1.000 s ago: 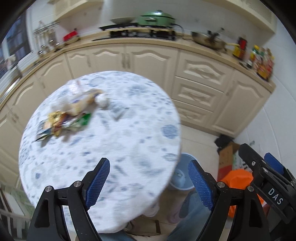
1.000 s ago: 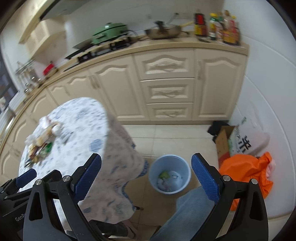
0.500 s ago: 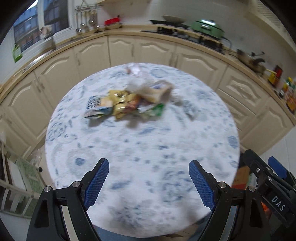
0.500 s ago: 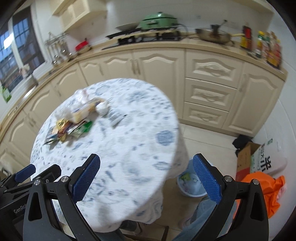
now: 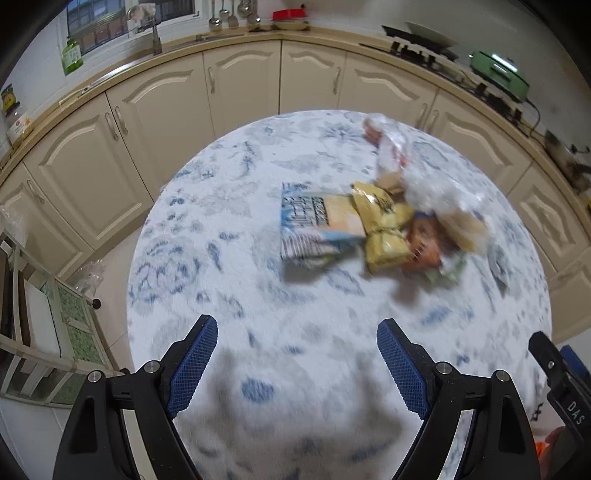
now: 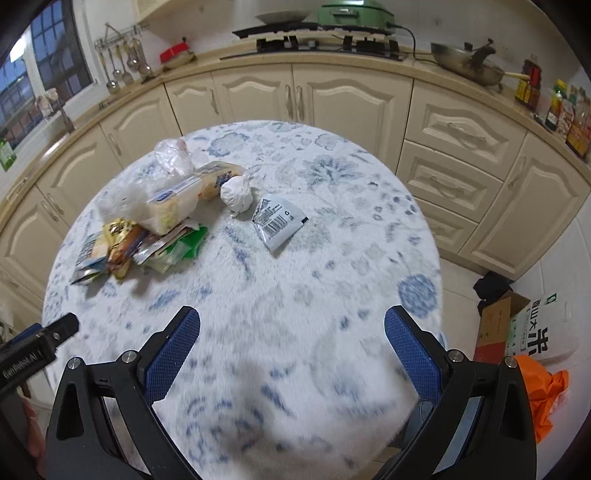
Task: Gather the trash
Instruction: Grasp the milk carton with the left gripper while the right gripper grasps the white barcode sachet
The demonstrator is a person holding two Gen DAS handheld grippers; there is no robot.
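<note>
A heap of trash lies on a round table (image 6: 280, 295) with a blue-and-white cloth: a blue and yellow packet (image 5: 317, 225), a yellow wrapper (image 5: 384, 229), an orange wrapper (image 5: 424, 240), clear plastic bags (image 6: 173, 158) and a bread bag (image 6: 184, 199). Beside the heap sit a crumpled white ball (image 6: 236, 192) and a flat grey sachet (image 6: 279, 221). My left gripper (image 5: 295, 365) hangs open over the near side of the table, short of the heap. My right gripper (image 6: 291, 354) is open too, nothing between its fingers.
Cream kitchen cabinets (image 6: 332, 92) curve behind the table, with a stove, a green pot (image 6: 351, 13) and a wok (image 6: 469, 62) on the counter. On the floor at the right are a cardboard box (image 6: 495, 325), a white sack and an orange bag (image 6: 546, 391). A shelf rack (image 5: 44, 321) stands at the left.
Both grippers have swung left from the floor and bin side to over the table. The blue bin has left the right view and the trash heap is now nearer. Jaws stayed open.
</note>
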